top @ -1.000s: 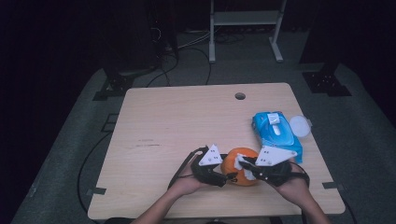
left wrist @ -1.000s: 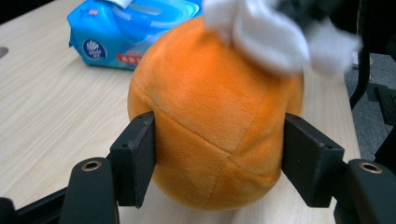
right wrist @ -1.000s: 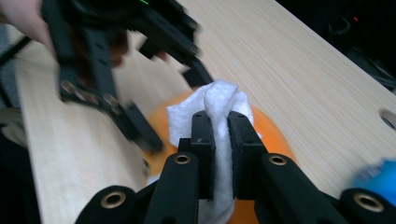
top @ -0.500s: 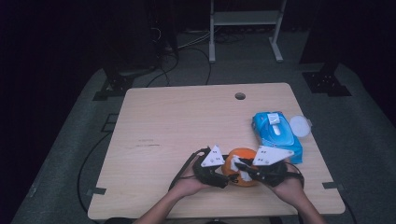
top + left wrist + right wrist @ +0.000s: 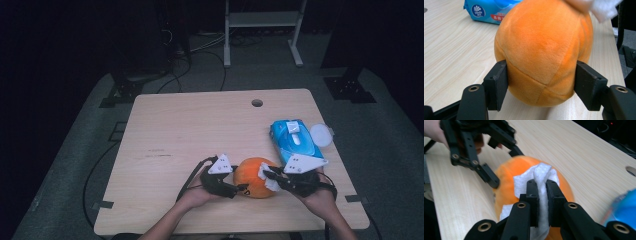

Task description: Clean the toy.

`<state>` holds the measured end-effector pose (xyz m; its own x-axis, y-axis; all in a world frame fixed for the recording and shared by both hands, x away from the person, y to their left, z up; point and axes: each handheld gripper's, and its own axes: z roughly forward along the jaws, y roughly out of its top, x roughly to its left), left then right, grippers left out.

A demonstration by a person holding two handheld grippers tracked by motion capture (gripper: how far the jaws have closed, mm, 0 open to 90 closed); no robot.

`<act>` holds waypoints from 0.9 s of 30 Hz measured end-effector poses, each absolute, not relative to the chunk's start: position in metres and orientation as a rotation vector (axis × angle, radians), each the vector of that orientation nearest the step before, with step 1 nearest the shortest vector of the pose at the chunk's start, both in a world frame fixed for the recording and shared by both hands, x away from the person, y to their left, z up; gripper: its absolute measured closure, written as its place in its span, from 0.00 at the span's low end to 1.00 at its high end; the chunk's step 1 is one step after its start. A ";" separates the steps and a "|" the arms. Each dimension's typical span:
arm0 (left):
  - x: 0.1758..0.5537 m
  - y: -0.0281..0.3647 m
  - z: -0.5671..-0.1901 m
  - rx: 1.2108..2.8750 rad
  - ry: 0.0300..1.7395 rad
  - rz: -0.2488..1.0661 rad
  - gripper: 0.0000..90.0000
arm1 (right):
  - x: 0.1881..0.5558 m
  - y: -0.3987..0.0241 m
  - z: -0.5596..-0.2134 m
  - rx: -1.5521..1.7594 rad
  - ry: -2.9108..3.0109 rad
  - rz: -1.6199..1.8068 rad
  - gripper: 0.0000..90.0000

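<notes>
I am midway through wiping the orange plush ball, which sits on the table near its six o'clock edge. My left gripper clamps it from nine o'clock; my right gripper, pinching a white wipe, presses in from three o'clock, forearms low; most fabric remains

the blue wipes pack reads "vinda" beside a red label.

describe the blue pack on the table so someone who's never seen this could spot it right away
Start at the wooden table and go to its right edge. There, beyond the orange plush ball, lies the blue wipes pack, flat, with a white flap on top. It is the only blue thing there; a round white lid lies beside it.
</notes>
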<state>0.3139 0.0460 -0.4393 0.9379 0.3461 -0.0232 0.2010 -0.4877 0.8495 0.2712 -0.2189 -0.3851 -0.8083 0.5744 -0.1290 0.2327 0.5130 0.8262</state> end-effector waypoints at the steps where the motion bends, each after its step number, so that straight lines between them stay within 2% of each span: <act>1: 0.314 0.047 -0.440 2.094 0.392 0.181 0.37 | 0.271 -0.219 -0.385 0.667 2.371 1.209 0.90; 6: 0.318 0.050 -0.440 2.092 0.412 0.150 0.33 | 0.276 -0.233 -0.387 0.715 2.367 1.168 0.90; 8: 0.318 0.050 -0.441 2.095 0.421 0.137 0.28 | 0.278 -0.239 -0.388 0.729 2.376 1.152 0.90; 15: 0.319 0.052 -0.443 2.100 0.423 0.124 0.28 | 0.281 -0.250 -0.393 0.772 2.373 1.102 0.90; 17: 0.320 0.052 -0.443 2.103 0.423 0.122 0.28 | 0.281 -0.250 -0.394 0.772 2.375 1.104 0.90; 21: 0.323 0.056 -0.434 2.079 0.409 0.069 0.20 | 0.278 -0.242 -0.393 0.718 2.393 1.086 0.90; 24: 0.326 0.061 -0.426 1.995 0.424 -0.003 0.19 | 0.276 -0.238 -0.392 0.686 2.418 1.124 0.90; 27: 0.327 0.059 -0.428 2.018 0.431 -0.010 0.20 | 0.274 -0.230 -0.393 0.644 2.457 1.159 0.90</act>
<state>0.3267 0.0586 -0.4277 0.9358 0.2964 -0.1908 0.3049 -0.4089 0.8602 0.2738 -0.2298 -0.3927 -0.8363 0.5359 -0.1153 0.2518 0.5625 0.7875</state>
